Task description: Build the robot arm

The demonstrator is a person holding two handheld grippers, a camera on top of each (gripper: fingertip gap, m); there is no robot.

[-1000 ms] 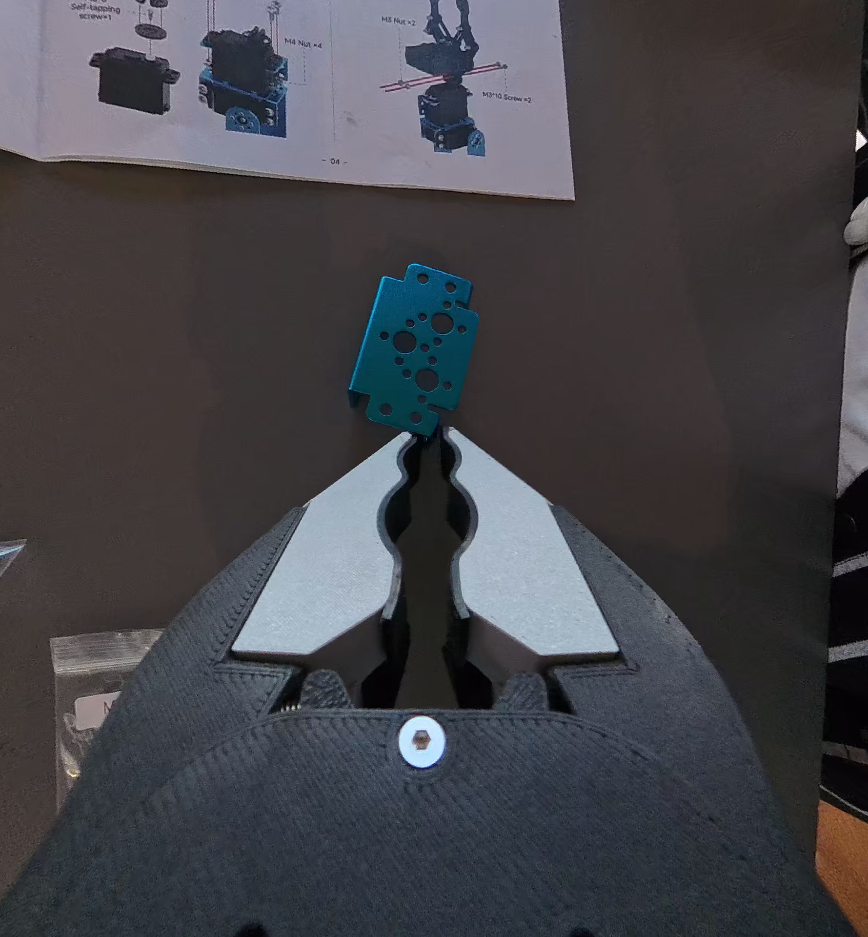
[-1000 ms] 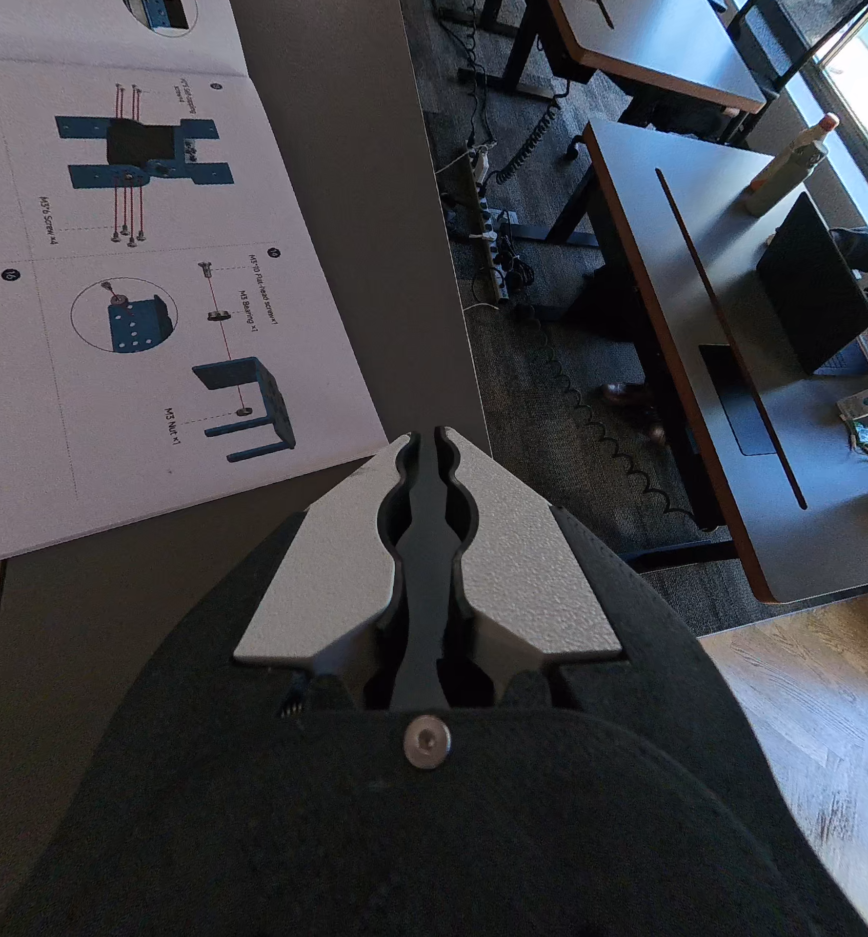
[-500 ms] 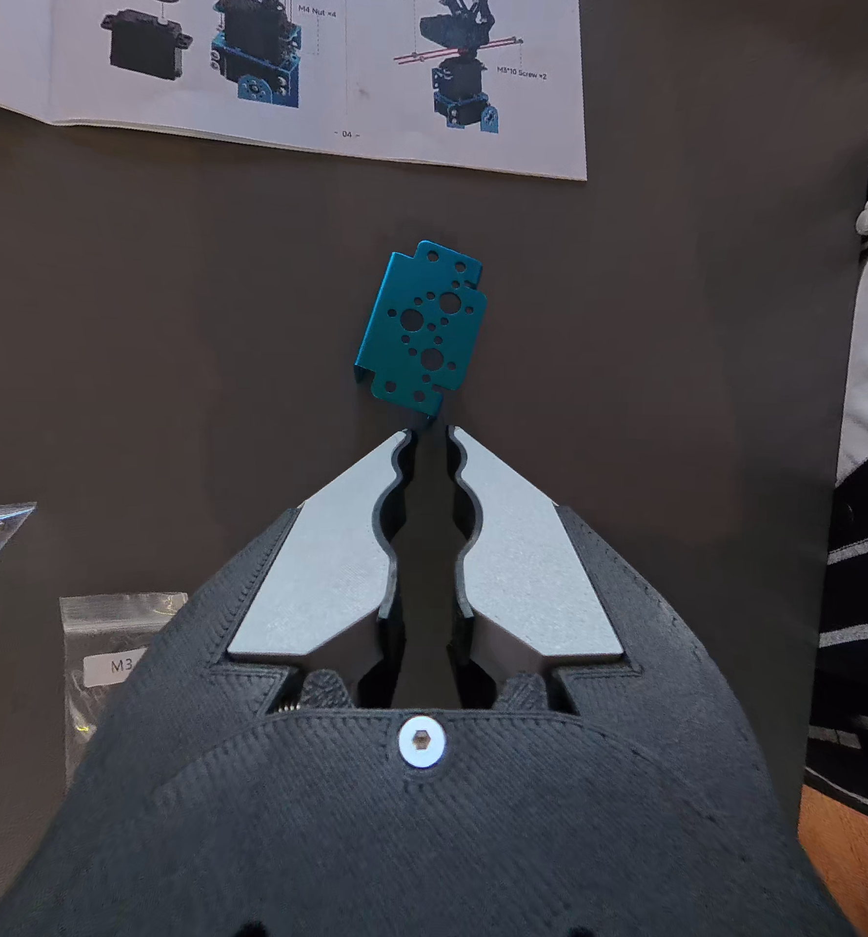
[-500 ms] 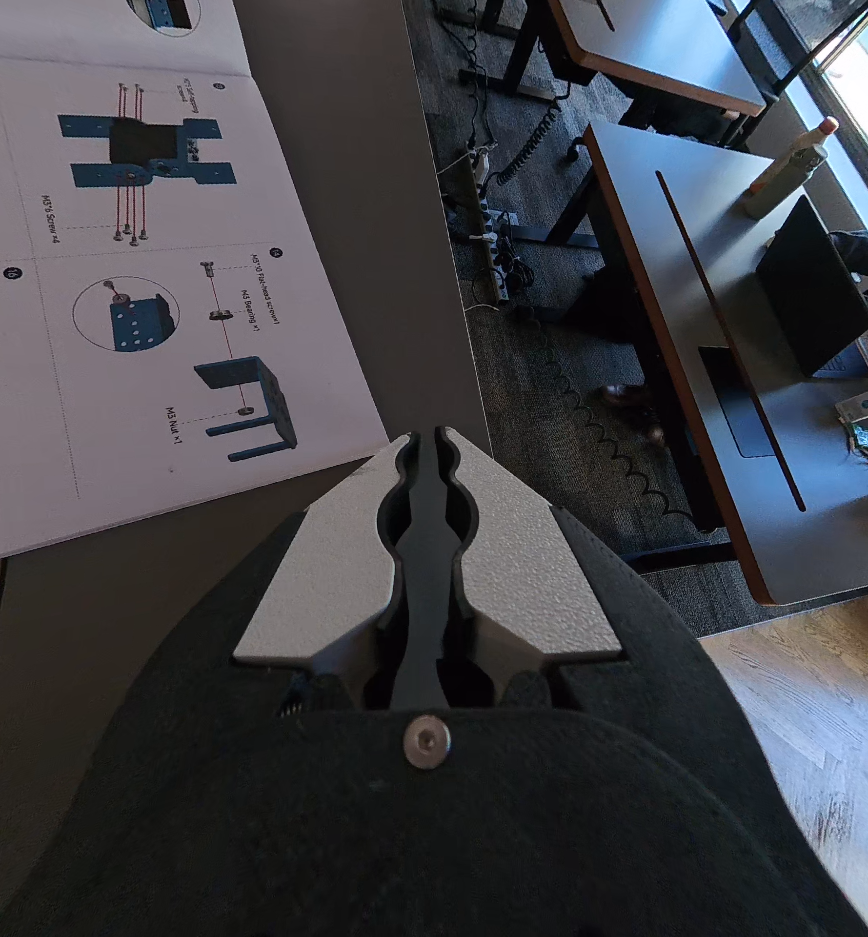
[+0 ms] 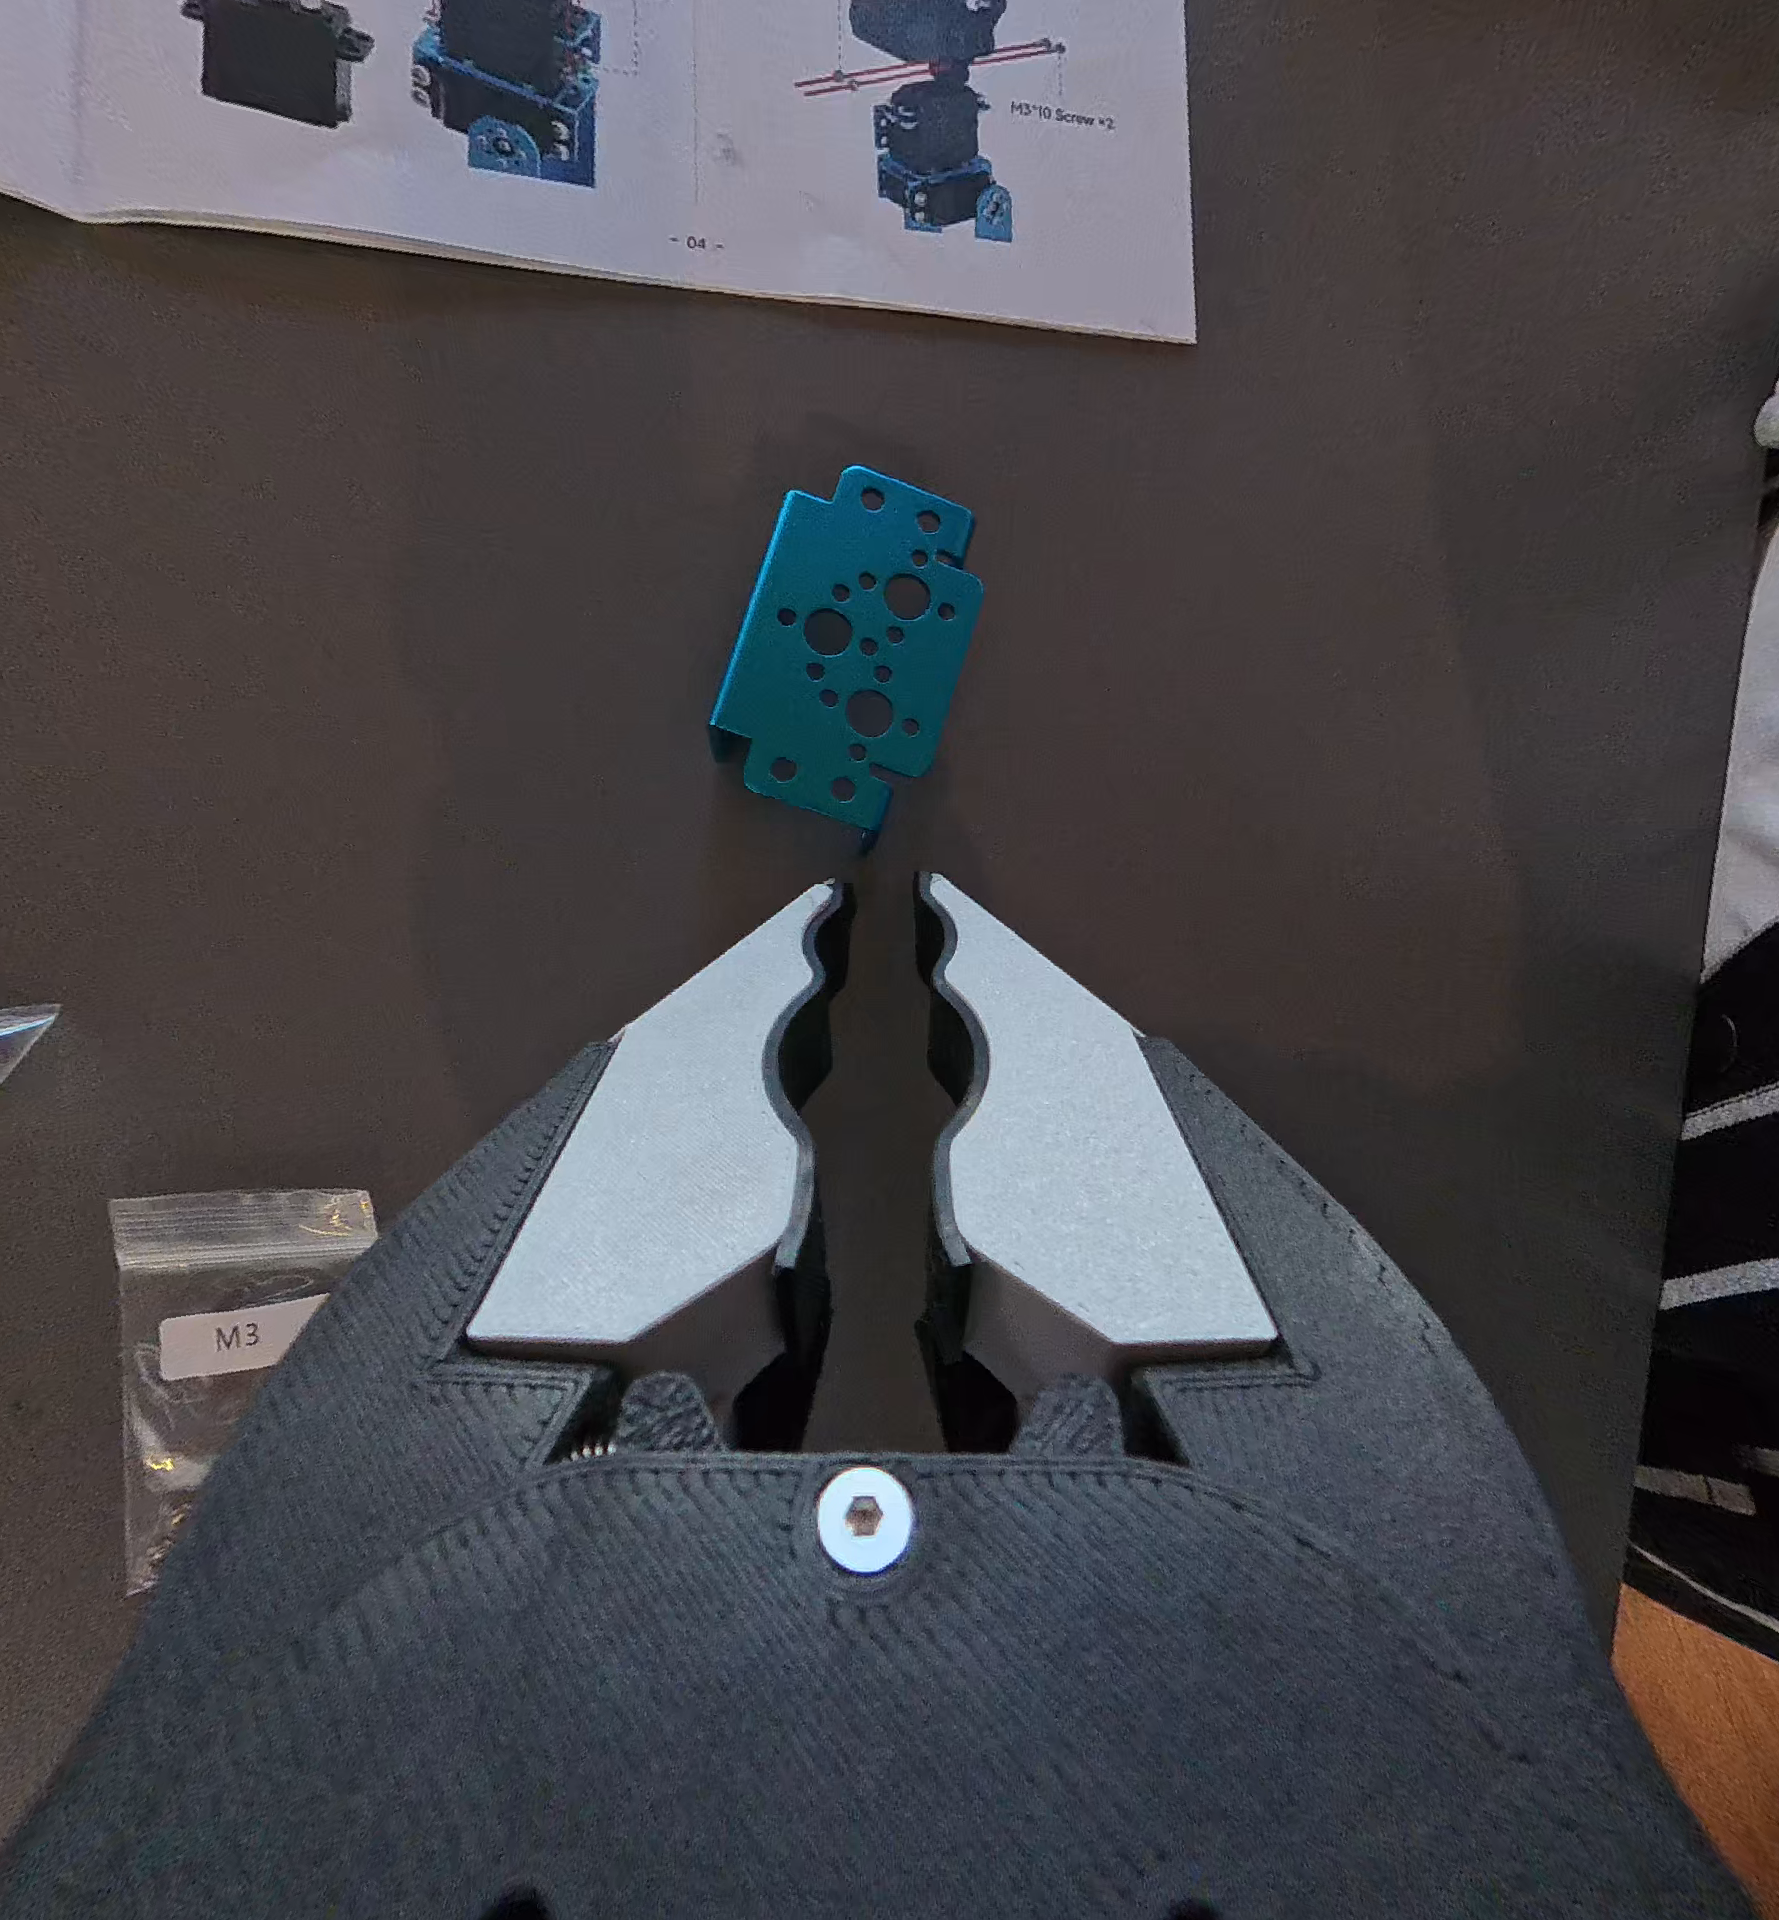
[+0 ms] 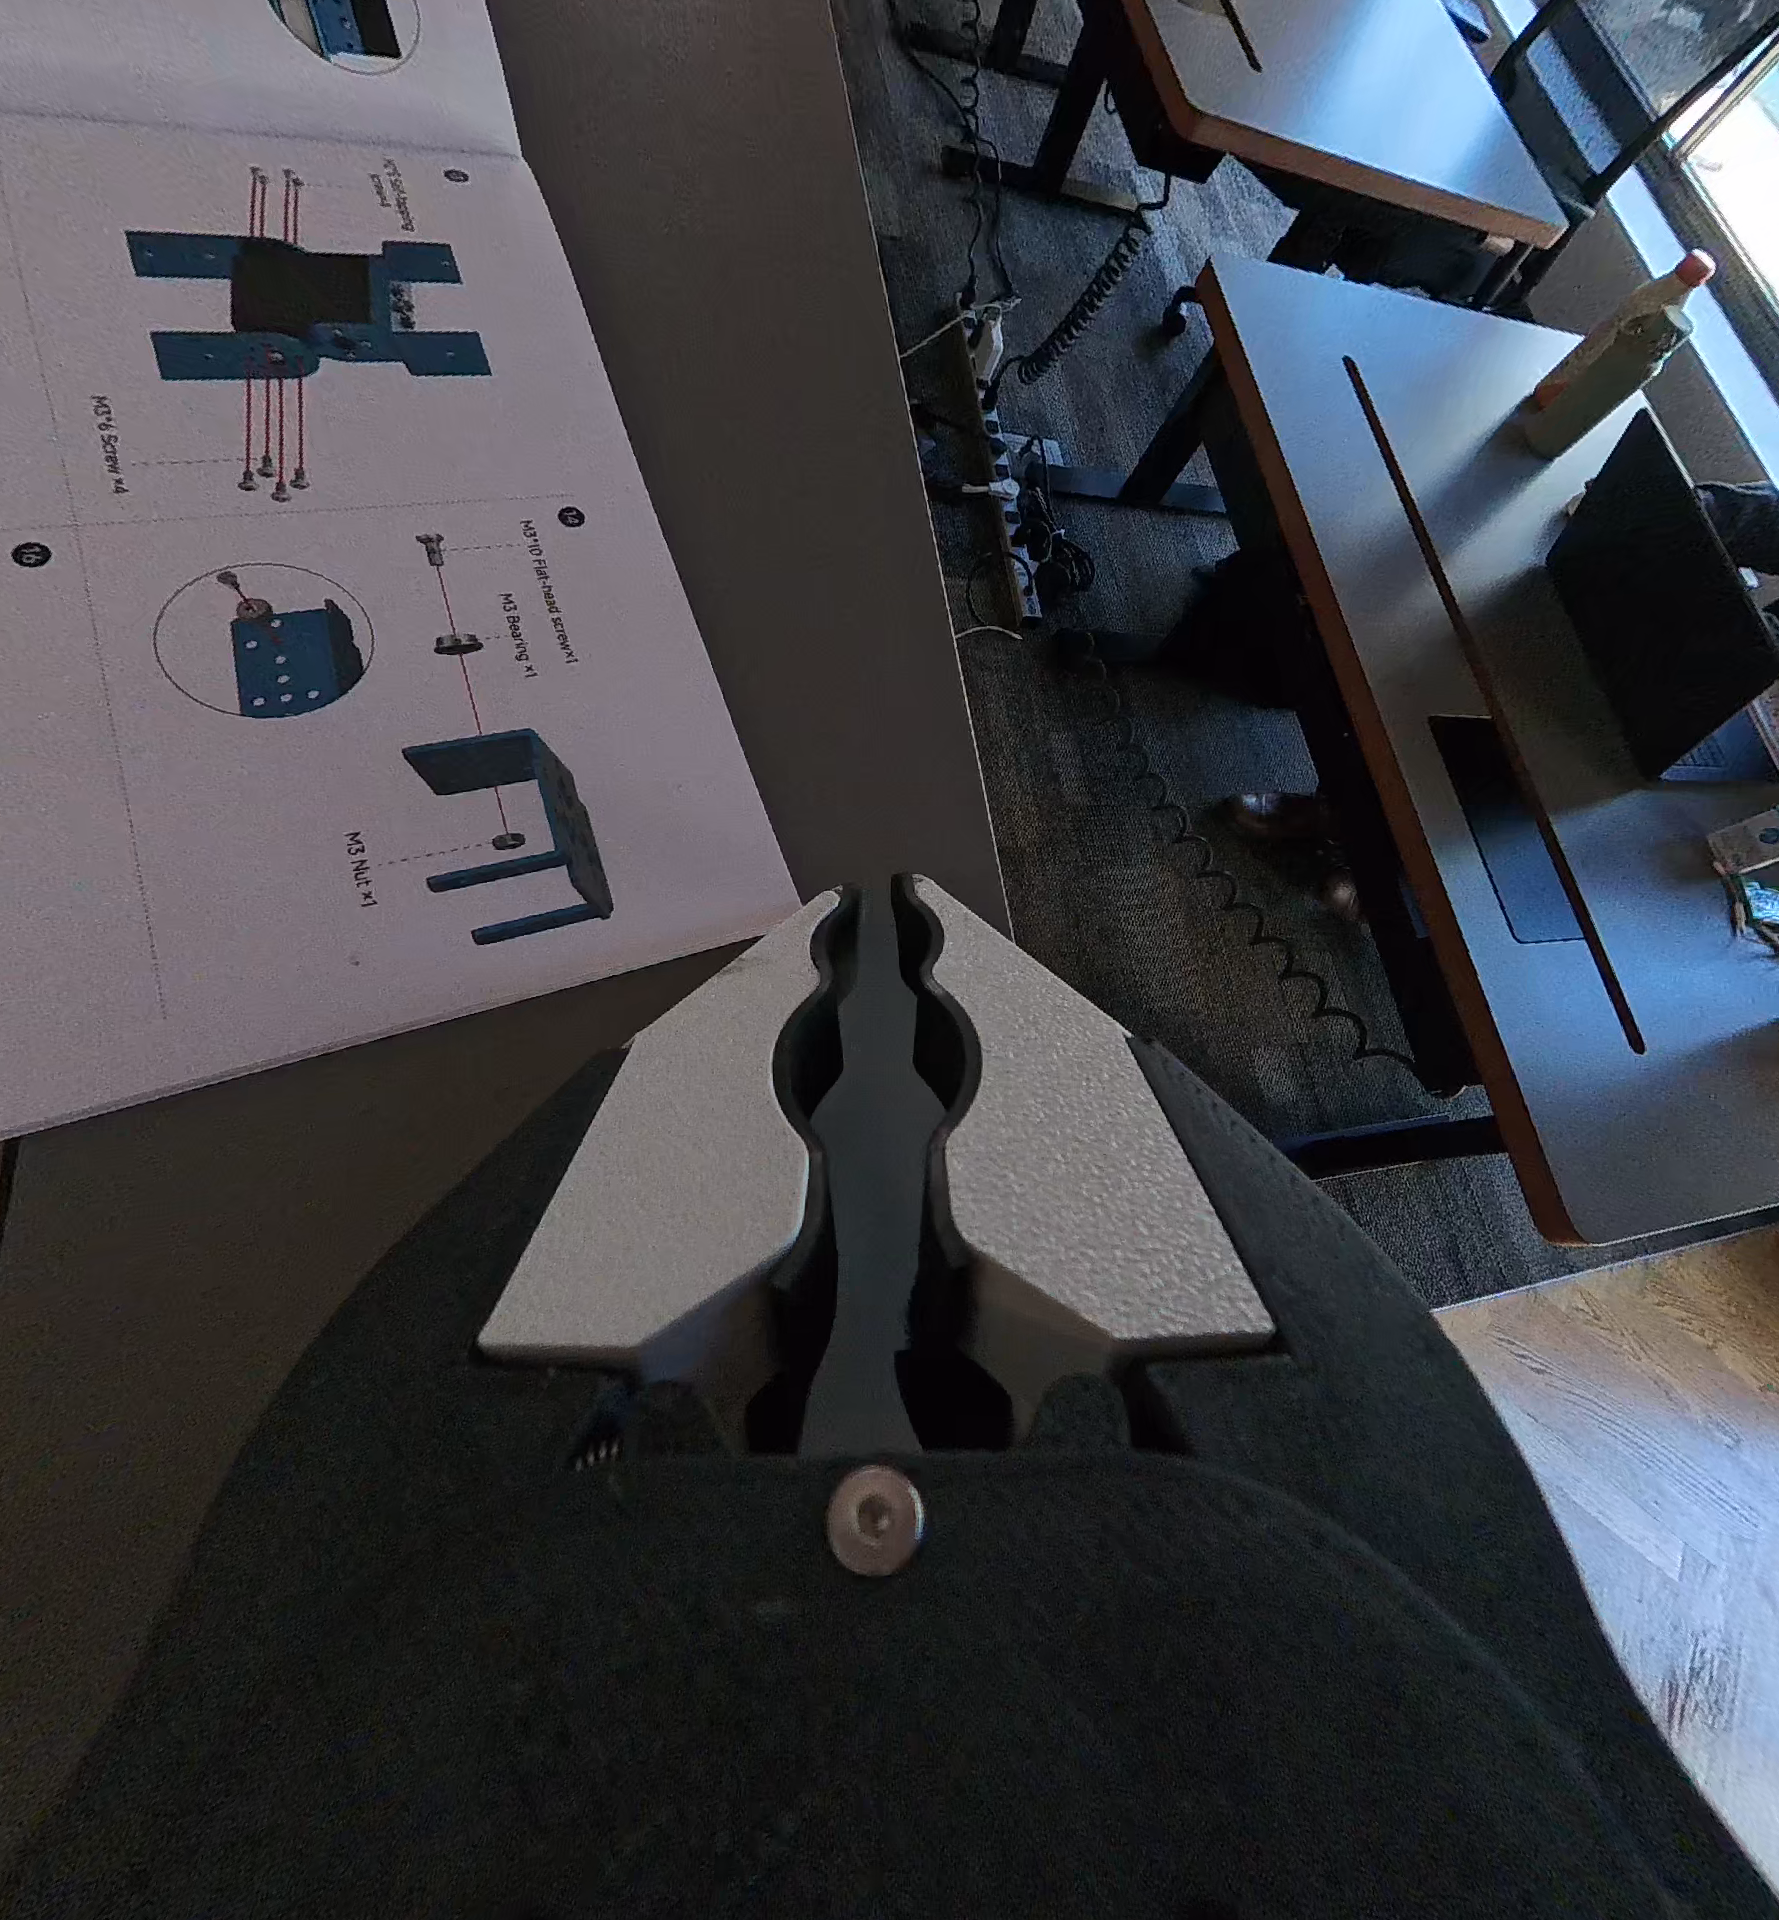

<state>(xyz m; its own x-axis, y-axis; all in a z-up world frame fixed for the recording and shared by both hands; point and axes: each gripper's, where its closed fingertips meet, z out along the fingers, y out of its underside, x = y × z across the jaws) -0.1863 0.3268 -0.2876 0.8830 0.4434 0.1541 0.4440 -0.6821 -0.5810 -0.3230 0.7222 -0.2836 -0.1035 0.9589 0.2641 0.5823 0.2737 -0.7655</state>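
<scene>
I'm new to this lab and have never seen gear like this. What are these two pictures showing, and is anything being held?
Each picture comes from a camera mounted on a hand-held two-finger gripper, looking forward along its fingers; a person carries one in each hand. In the left wrist view, the left gripper is slightly open and empty, just short of a blue metal bracket with holes that lies on the dark table. An instruction sheet lies beyond it, and small plastic bags of hardware sit at the left. In the right wrist view, the right gripper is nearly closed and holds nothing, above the table edge beside an open instruction booklet; other desks stand beyond.
</scene>
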